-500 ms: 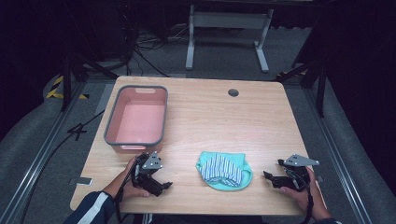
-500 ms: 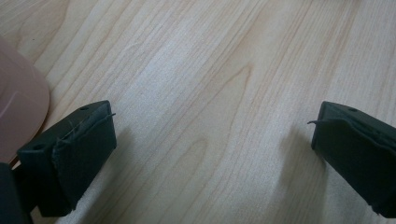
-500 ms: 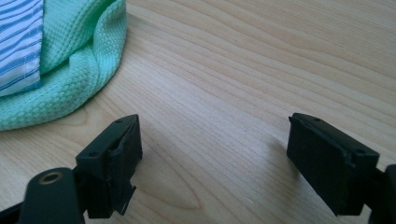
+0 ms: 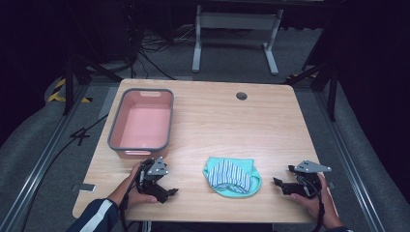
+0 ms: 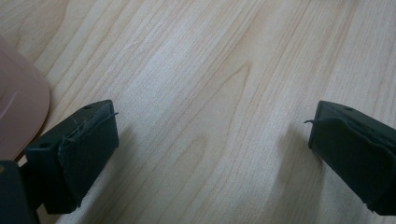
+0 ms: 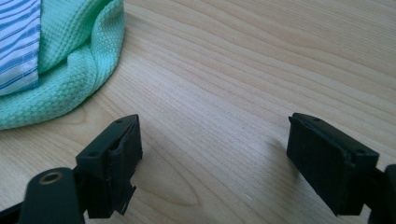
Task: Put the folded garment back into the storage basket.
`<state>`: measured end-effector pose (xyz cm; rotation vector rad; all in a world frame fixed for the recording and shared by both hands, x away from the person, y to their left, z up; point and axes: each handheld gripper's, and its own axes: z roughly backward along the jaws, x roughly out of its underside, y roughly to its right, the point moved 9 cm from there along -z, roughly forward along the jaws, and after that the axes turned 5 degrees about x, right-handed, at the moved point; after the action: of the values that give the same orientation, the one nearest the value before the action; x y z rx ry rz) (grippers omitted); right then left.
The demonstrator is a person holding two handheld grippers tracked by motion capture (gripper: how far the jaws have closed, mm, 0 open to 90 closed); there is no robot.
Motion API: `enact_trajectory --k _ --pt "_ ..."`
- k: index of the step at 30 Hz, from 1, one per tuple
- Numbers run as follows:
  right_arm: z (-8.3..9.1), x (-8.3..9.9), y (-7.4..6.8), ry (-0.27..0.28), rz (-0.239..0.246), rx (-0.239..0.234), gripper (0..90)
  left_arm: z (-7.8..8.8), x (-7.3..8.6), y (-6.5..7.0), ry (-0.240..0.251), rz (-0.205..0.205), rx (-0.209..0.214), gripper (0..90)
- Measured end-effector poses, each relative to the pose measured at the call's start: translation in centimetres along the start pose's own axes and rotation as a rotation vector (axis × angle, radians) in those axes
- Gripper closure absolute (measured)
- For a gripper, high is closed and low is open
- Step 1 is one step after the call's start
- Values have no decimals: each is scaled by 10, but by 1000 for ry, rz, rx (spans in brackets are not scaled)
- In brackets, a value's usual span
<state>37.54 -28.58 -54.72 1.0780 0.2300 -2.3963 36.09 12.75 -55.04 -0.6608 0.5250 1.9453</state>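
At the lower edge of the frame, you hold both tools low on the wooden table [image 4: 270, 130], one on each side of the cloth [image 4: 232, 176], a crumpled mint-green bundle with a blue-and-white striped piece folded into it, lying at lower centre; your left gripper [image 4: 167, 192] sits at lower left, just below the pink tub [image 4: 141, 124], and your right gripper [image 4: 279, 184] at lower right, both pointing inward toward the bundle, as though squared up to take it from two sides. In the left gripper view, the left gripper [image 5: 212, 140] has its jaws spread wide over bare wood, nothing between them, with a curve of the tub [image 5: 21, 109] at the left edge of that frame; in the right gripper view, the right gripper [image 6: 215, 149] is likewise released, its jaws wide apart and empty, the cloth [image 6: 70, 70] lying in the upper left corner, near but not touching. The tub stands empty at centre left of the high view, close enough to be the likely place for the bundle; judging from this stance, the pickup is not yet begun, and the right tool has the shorter reach.
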Motion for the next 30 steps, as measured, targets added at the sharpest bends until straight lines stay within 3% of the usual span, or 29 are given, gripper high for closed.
enact_trajectory --k 3,8,11,14,19,23,26,27,28,30 --pt "0 0 0 -2 -2 2 188 1 -1 -1 11 6 -6 45" --pt "0 0 0 -10 -4 5 190 3 -3 -3 29 21 -21 179" --pt "1 -1 -1 -19 -3 6 225 4 -9 -3 27 0 -47 240" --pt "7 -9 -12 2 -27 -46 279 3 -24 -4 65 21 -44 269" --pt "12 -26 -23 37 -25 -83 316 -6 -43 -3 83 30 -32 281" --pt "5 -39 -40 30 34 -89 359 -19 -66 -3 97 32 -36 304" --pt "-2 -44 -51 20 66 -88 386 -25 -80 -4 78 -18 -60 320" --pt "-2 -44 -51 20 66 -88 386 -25 -80 -4 78 -18 -60 321" --pt "-6 -48 -57 13 98 -82 394 -27 -87 -4 87 -19 -59 322" --pt "-7 -49 -60 15 99 -91 404 -30 -97 -5 110 -13 -52 328"
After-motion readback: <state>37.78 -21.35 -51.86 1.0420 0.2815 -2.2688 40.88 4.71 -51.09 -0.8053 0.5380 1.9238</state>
